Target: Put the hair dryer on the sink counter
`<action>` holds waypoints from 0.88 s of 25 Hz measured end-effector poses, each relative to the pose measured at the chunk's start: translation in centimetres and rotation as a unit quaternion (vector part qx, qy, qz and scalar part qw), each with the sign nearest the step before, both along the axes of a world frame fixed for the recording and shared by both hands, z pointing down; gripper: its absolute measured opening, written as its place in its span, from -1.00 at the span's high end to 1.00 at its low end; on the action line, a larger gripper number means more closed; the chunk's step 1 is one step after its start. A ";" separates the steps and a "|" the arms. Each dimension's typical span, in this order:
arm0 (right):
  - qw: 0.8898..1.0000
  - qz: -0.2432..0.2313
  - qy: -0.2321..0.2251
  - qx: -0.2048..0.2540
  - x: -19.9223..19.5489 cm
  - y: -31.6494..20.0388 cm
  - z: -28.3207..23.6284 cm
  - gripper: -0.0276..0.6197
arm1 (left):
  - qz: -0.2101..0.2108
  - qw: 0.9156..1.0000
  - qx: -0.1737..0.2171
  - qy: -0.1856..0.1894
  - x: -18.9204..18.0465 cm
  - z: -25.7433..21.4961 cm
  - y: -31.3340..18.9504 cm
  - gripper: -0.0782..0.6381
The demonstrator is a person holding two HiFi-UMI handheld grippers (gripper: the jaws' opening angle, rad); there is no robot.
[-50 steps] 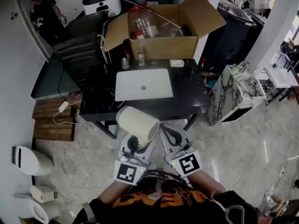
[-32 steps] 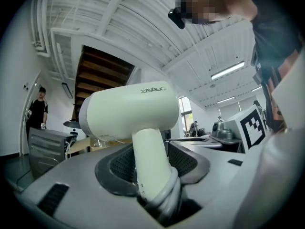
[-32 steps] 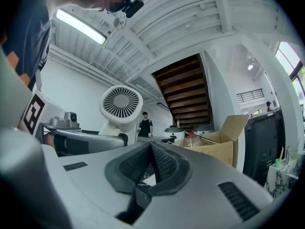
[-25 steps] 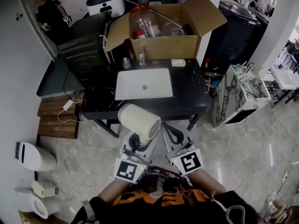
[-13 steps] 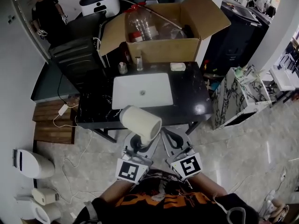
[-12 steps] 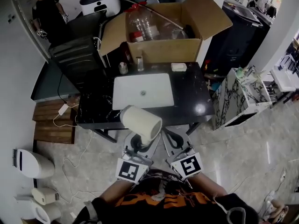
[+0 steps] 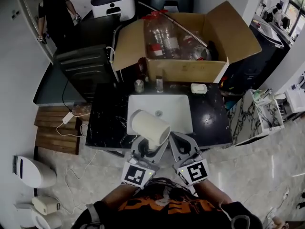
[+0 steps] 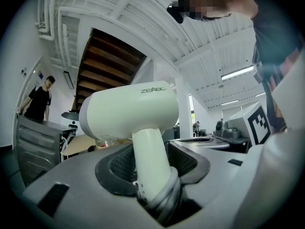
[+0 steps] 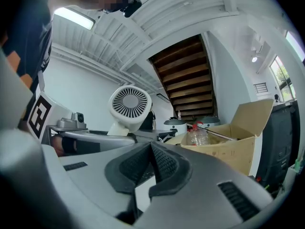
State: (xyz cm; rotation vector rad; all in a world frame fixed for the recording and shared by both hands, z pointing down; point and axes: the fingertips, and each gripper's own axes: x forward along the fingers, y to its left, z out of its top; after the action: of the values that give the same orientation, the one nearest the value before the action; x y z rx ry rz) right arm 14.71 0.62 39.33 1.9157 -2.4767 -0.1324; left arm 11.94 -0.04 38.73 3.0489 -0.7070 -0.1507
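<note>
left hand-held gripper (image 8: 152,168): clamped on hair dryer (image 8: 128,111) handle, over table (image 7: 107,128) edge;
right hand-held gripper (image 9: 150,163): jaws together, empty

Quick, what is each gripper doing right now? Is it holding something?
Left gripper: jaws closed on the hair dryer, gripping its handle.
Right gripper: jaws closed together, holding nothing.

I see a pale, glossy tile floor (image 7: 257,175) and a white wall (image 7: 14,80) at the left. A black counter (image 7: 107,123) stands in the middle, with an open cardboard box (image 7: 186,71) behind it and a dark cabinet (image 7: 86,68) to its left. Wooden boards (image 7: 52,132) lie on the floor near the wall. A marble-patterned cabinet (image 7: 259,116) stands at the right. Higher up are a wooden staircase (image 9: 183,80) and a lit strip light (image 8: 237,73).
</note>
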 end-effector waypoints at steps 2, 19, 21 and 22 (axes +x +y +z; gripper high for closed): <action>1.000 0.007 -0.001 -0.001 -0.1 -3.0 -0.1 0.87 | 0.007 1.000 -0.001 0.000 -0.1 -0.1 -2.9 0.18; 0.999 0.011 0.021 -0.042 -4.1 -18.9 2.0 0.87 | 0.015 0.999 -0.028 -0.006 -4.1 2.7 -18.9 0.18; 0.999 0.010 0.019 -0.037 -4.2 -19.7 1.7 0.87 | 0.012 1.000 -0.028 -0.003 -4.1 2.6 -19.4 0.18; 0.999 0.011 0.014 -0.036 -4.2 -20.2 1.7 0.87 | 0.010 1.000 -0.028 -0.003 -4.1 2.7 -19.7 0.18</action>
State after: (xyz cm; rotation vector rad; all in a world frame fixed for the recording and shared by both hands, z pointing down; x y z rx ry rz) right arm 10.51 -19.57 41.00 1.8977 -2.4069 -0.0679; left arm 7.83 -19.71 41.41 3.0028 -0.6690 -0.1203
